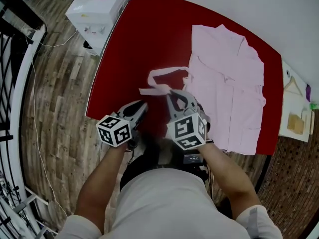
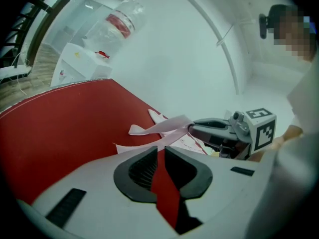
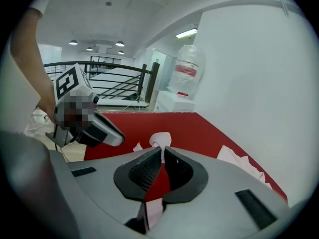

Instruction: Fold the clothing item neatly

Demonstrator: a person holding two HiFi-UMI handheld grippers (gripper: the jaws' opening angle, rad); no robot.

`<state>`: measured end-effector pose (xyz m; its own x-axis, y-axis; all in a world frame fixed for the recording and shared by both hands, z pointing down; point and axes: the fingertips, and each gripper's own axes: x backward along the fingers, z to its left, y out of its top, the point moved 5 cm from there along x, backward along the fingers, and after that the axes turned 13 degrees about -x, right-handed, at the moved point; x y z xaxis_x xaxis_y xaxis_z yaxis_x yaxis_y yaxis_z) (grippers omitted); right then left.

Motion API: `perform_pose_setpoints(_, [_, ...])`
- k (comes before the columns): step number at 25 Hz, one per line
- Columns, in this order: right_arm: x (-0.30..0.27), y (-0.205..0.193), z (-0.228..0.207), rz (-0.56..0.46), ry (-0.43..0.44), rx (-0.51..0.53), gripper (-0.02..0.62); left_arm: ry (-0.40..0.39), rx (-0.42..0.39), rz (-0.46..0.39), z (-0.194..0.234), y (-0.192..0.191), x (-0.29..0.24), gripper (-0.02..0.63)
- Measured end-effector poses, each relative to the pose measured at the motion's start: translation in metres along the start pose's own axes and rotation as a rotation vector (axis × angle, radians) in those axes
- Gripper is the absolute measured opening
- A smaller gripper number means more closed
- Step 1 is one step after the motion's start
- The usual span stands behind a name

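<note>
A pale pink garment lies spread flat on the right half of the red table. Its long pink strap curls off to the left and rises from the cloth. My right gripper is shut on that strap; in the right gripper view the pink strip runs up between the closed jaws. My left gripper hovers just left of it near the table's front edge, shut with nothing in it; only red table shows through its jaws. The left gripper view shows the strap lifted.
A white cabinet with a water bottle stands beyond the table's far left corner. A white surface at the right carries a wooden hanger and a small cardboard box. A black railing borders the wood floor at left.
</note>
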<state>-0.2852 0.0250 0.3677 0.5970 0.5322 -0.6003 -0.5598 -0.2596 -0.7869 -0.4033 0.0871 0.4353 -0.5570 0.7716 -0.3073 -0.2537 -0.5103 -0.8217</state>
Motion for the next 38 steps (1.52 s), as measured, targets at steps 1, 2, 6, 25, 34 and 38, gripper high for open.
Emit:
perform_pose_setpoints(1, [0.006, 0.002, -0.007, -0.012, -0.014, -0.010, 0.031, -0.009, -0.006, 0.004, -0.003, 0.002, -0.004, 0.025])
perform_pose_setpoints(2, [0.012, 0.005, -0.014, -0.022, -0.027, -0.020, 0.031, -0.017, -0.014, 0.008, -0.006, 0.004, -0.009, 0.025])
perform_pose_setpoints(6, [0.035, 0.009, -0.038, -0.056, -0.071, -0.054, 0.029, -0.036, -0.047, 0.027, -0.016, 0.008, -0.026, 0.025])
perform_pose_setpoints(25, [0.135, 0.009, -0.156, -0.179, -0.264, -0.211, 0.029, -0.066, -0.133, 0.127, -0.054, 0.012, -0.101, 0.057])
perform_pose_setpoints(34, [0.181, -0.016, -0.232, -0.203, -0.373, -0.333, 0.029, -0.080, -0.130, 0.148, -0.077, 0.010, -0.128, 0.057])
perform_pose_setpoints(38, [0.189, -0.040, -0.260, -0.170, -0.413, -0.357, 0.029, -0.073, -0.134, 0.161, -0.082, 0.009, -0.136, 0.057])
